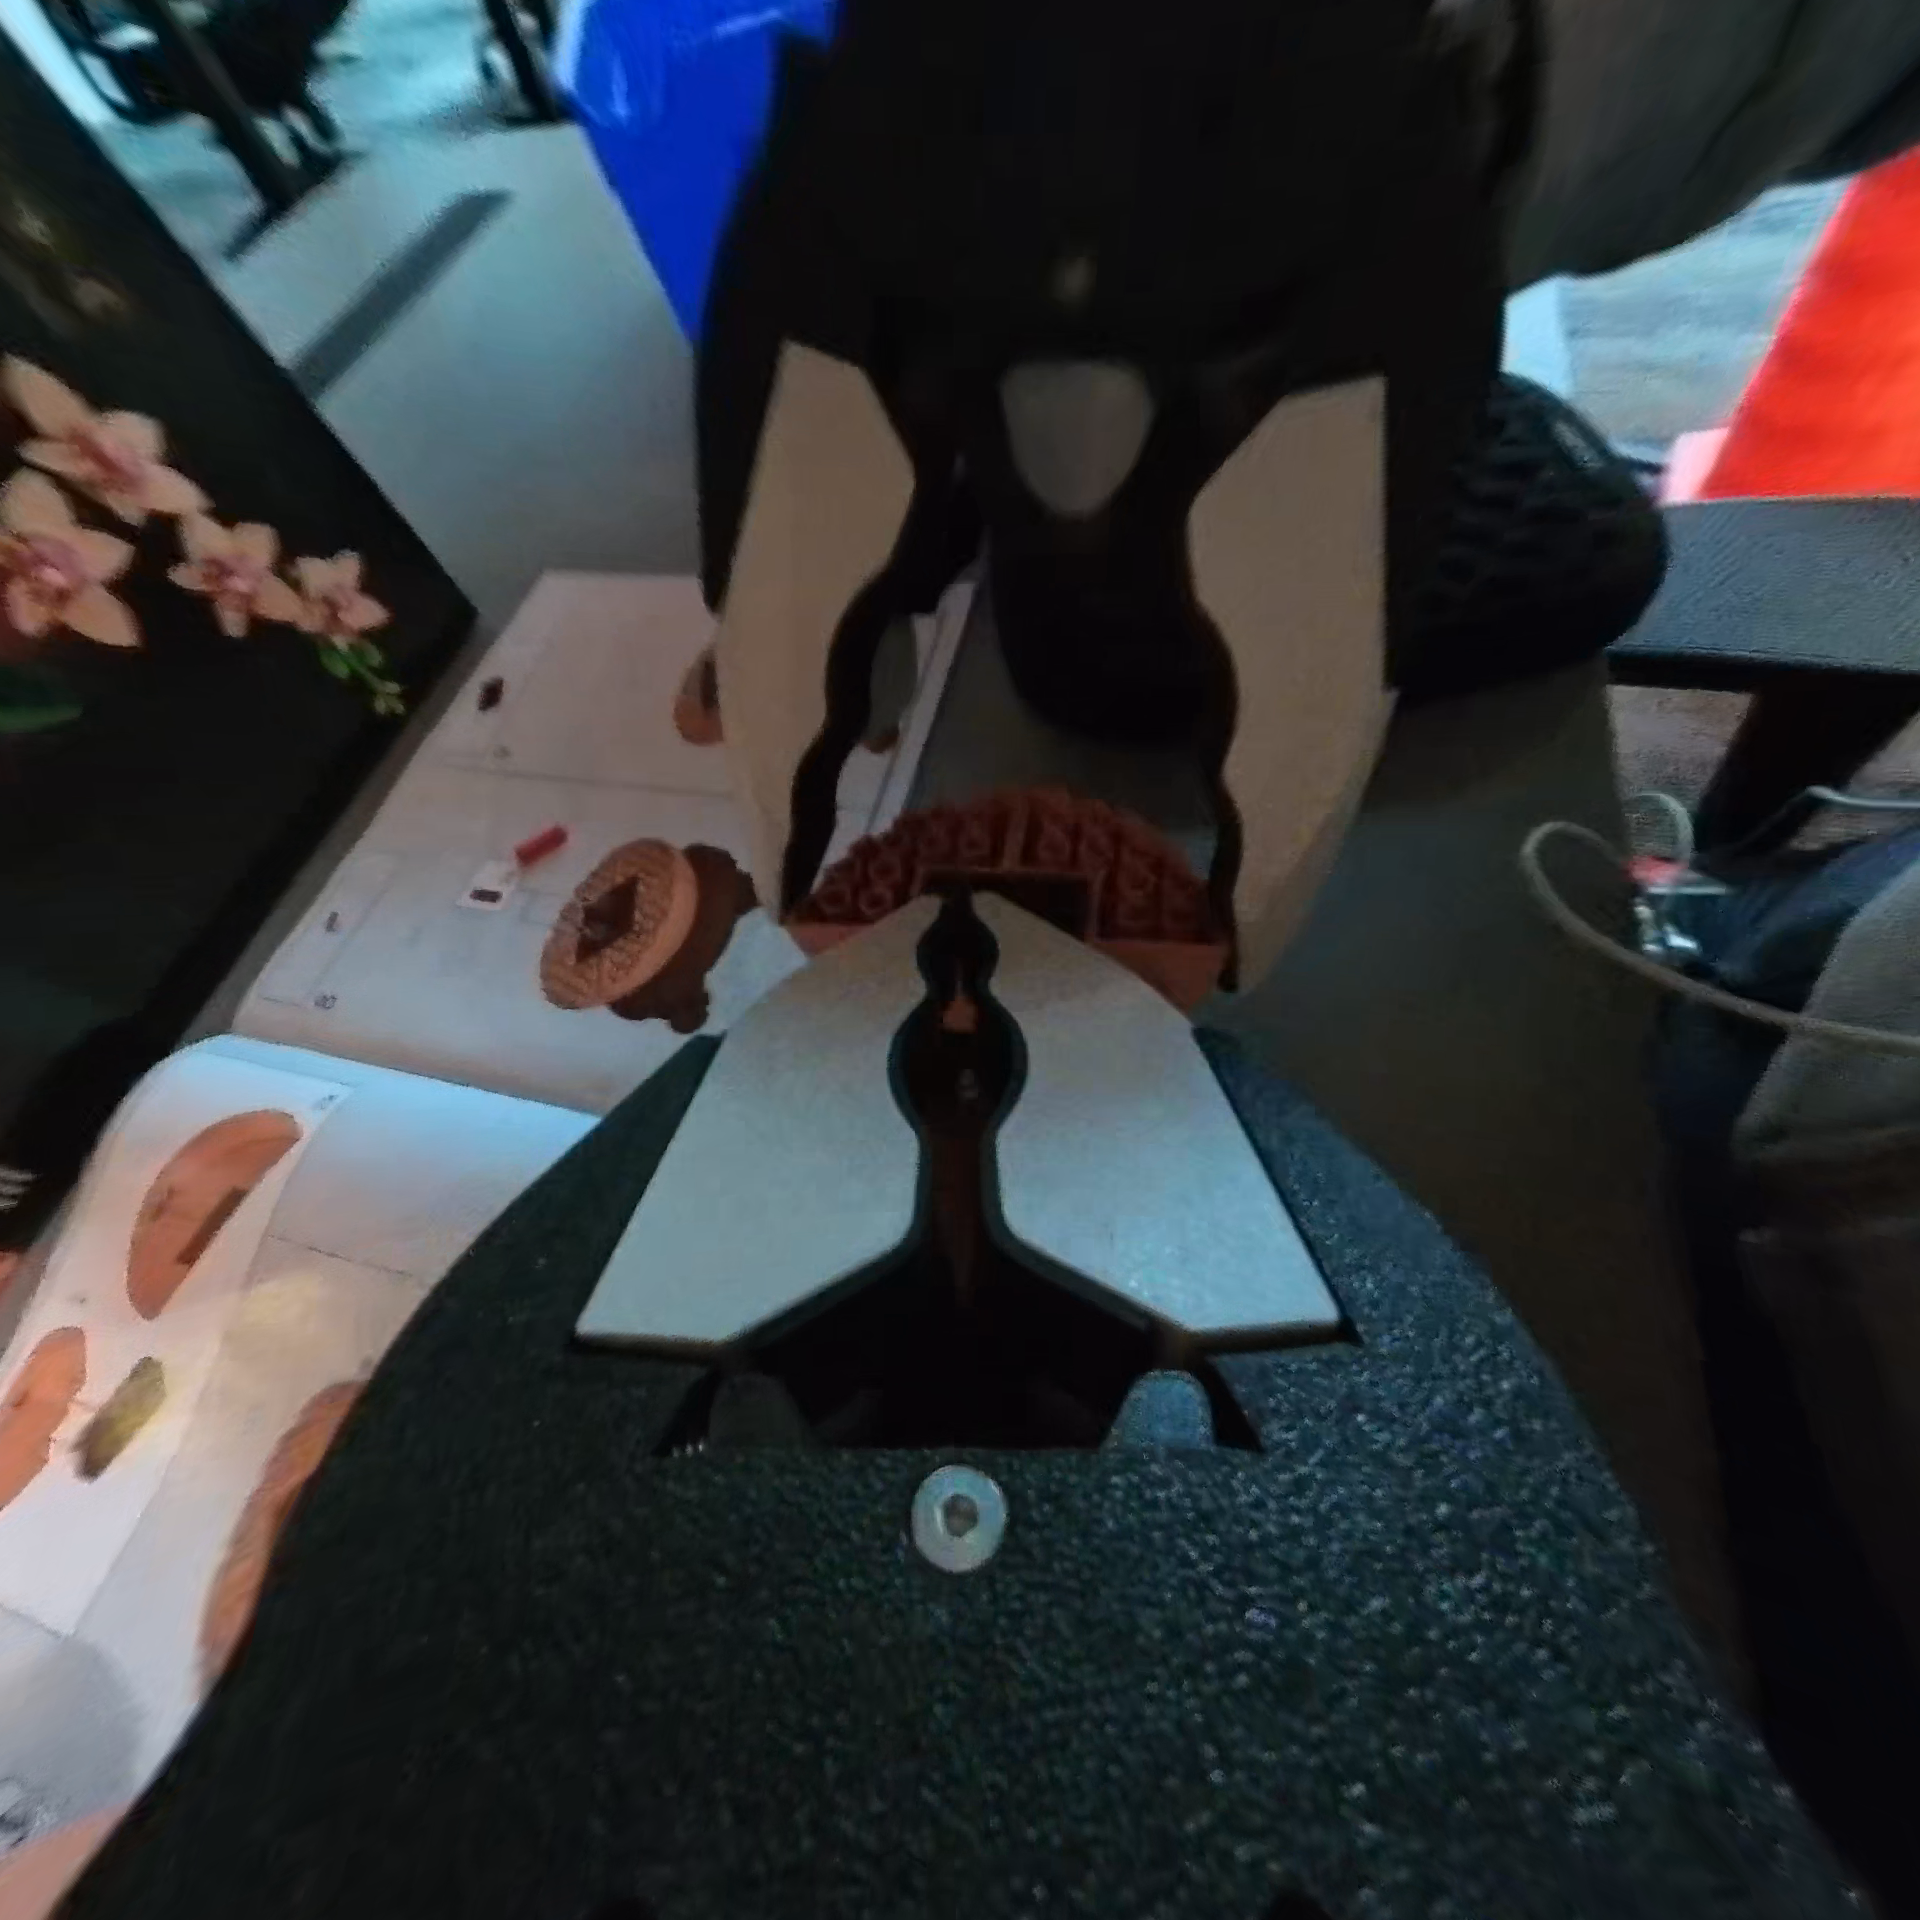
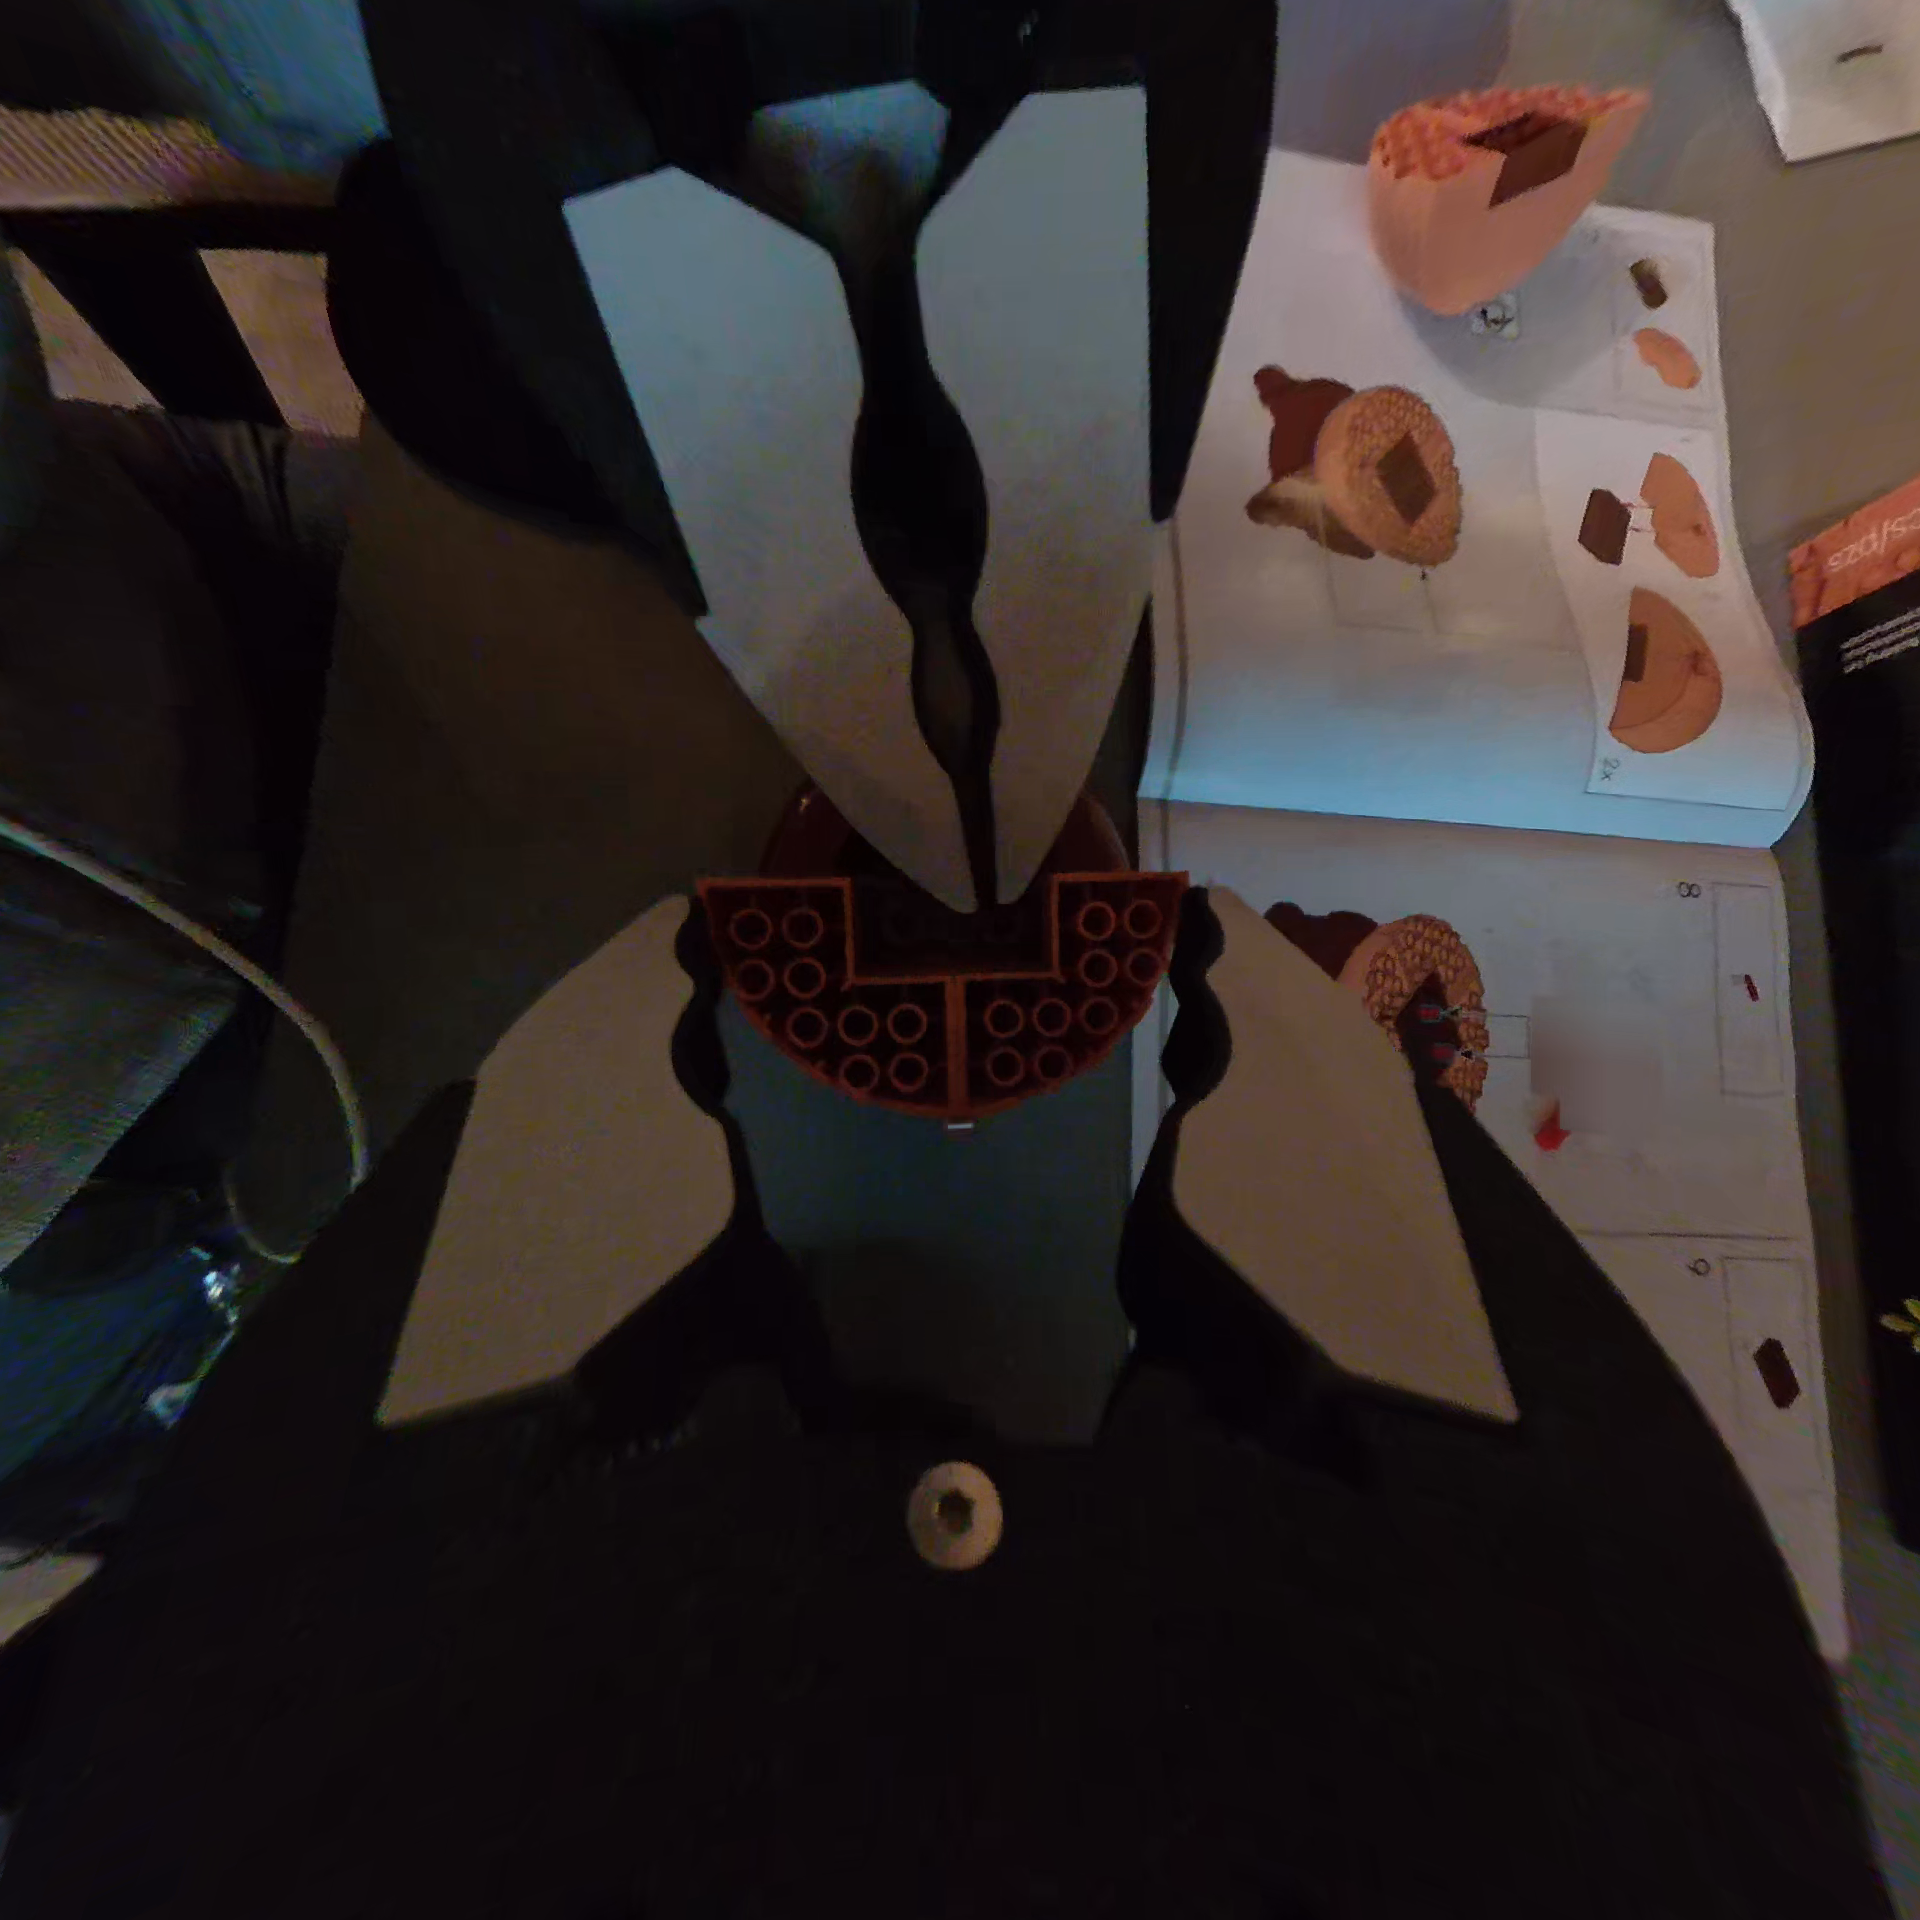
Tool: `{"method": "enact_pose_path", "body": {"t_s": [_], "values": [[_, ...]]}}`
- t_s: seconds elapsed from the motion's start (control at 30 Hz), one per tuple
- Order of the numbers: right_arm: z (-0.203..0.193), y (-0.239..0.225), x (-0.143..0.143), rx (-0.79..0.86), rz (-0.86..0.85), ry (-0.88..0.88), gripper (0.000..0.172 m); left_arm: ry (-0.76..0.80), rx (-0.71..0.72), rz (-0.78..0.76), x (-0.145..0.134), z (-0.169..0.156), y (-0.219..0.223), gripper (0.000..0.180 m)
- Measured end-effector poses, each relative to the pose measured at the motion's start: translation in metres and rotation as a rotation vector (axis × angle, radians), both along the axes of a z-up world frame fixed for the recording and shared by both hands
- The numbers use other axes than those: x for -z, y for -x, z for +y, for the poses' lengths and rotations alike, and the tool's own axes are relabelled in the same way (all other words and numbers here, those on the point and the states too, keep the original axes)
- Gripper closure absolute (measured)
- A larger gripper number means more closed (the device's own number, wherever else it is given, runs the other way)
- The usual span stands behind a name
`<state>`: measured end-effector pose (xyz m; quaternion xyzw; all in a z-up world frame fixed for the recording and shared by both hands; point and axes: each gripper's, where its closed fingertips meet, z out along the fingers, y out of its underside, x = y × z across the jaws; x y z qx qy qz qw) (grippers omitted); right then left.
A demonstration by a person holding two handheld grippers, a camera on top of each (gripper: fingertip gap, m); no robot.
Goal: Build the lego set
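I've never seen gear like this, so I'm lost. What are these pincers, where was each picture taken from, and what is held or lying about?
There is no robot here. A person holds a two-finger gripper in each hand, and each gripper has a camera looking forward along its own fingers. That makes two pictures of one moment, facing each other.

In the right one, the right gripper has its fingers spread wide and pressed on the two sides of an orange-brown half-round brick, with the hollow underside facing the camera. The left gripper is shut, and its tips sit at the brick's notch.

On the grey table lie an open building booklet, a peach brick dome and a black box with flowers.
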<state>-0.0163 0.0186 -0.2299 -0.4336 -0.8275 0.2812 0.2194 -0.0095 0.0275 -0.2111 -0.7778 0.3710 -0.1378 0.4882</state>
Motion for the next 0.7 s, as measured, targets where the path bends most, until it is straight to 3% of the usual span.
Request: {"method": "enact_pose_path", "body": {"t_s": [0.47,0.7], "values": [[0.000,0.000,0.000,-0.044,-0.199,-0.099,0.088,-0.011,-0.111,-0.069,0.001,0.000,0.004,0.180],[0.001,0.000,-0.001,-0.046,-0.180,-0.082,0.088,0.030,-0.077,-0.182,-0.014,-0.010,0.024,0.172]]}}
